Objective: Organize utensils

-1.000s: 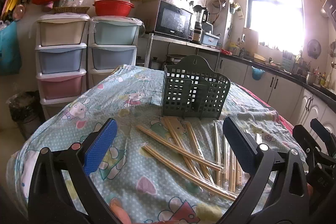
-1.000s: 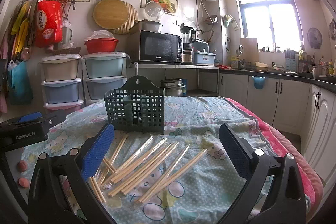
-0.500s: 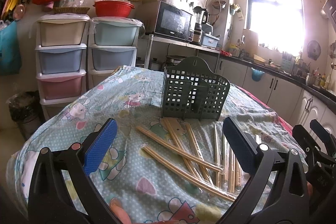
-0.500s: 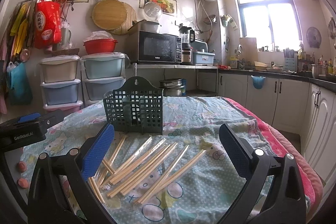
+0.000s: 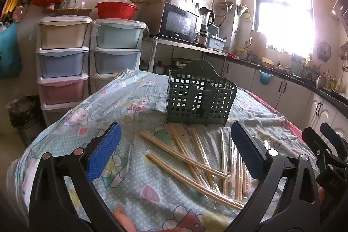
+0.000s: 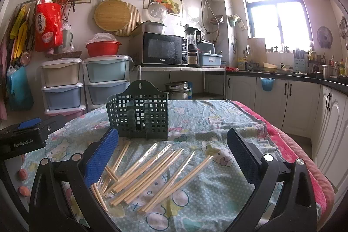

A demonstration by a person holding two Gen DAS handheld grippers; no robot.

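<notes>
1. Chopsticks (image 6: 152, 169) scattered on near tablecloth (image 6: 206, 123), just in front of green basket (image 6: 139, 116).
2. Our left gripper (image 5: 174, 153) and right gripper (image 6: 171, 156) hover spread, empty.
3. Nothing changed over the last second; no sorting started.

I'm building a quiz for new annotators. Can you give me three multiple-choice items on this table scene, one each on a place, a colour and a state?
1. Where do the chopsticks lie?
A. inside the basket
B. on the tablecloth in front of the basket
C. in a drawer

2. What colour is the utensil basket?
A. red
B. white
C. dark green

3. How is the right gripper?
A. open, holding nothing
B. shut on a chopstick
C. shut on the basket

Answers: 1 B, they are scattered loose on the tablecloth on the near side of the basket. 2 C, its grid walls are dark green. 3 A, its blue pads stand wide apart with nothing between them.
</notes>
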